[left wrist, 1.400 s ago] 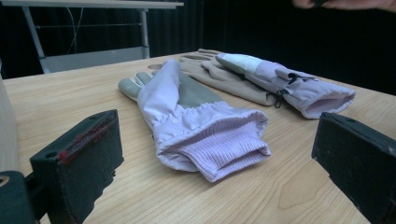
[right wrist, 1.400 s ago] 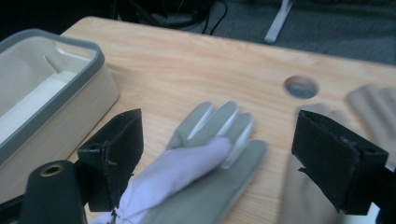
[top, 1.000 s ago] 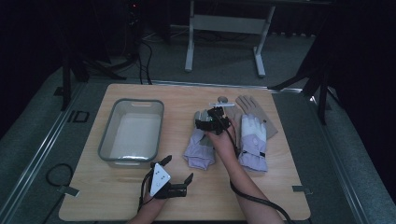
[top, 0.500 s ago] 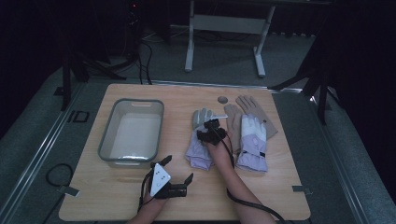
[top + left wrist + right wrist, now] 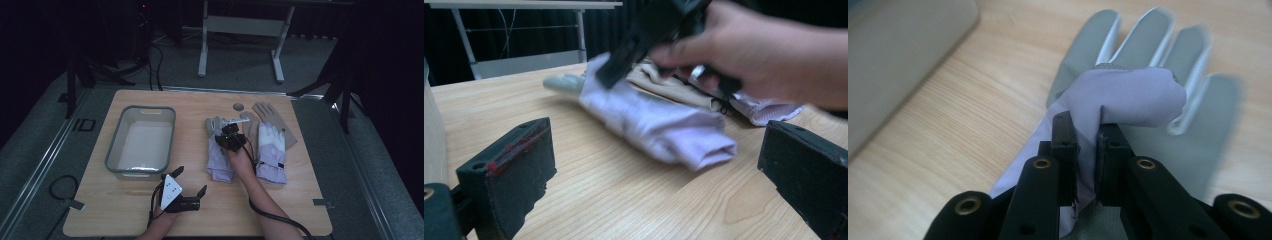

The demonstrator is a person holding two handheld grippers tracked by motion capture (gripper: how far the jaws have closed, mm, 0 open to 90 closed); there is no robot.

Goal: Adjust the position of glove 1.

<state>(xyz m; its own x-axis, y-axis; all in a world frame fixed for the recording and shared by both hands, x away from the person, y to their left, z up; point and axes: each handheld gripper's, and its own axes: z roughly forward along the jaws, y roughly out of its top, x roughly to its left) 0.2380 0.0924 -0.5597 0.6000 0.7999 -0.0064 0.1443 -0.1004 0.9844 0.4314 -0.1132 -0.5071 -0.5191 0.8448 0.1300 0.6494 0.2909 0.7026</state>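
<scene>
Nearest to the person, the left gripper (image 5: 192, 192) rests on the light wooden bench (image 5: 125, 215) with its jaws spread wide and nothing between them. Beyond it, the right gripper (image 5: 1087, 150) has just been closing, and its jaws now pinch a raised fold of the pale lilac fabric glove with grey fingers (image 5: 1128, 100). This glove lies flat on the bench, just beside a second similar glove (image 5: 272, 150). To the left stands a grey plastic tray (image 5: 111, 160).
</scene>
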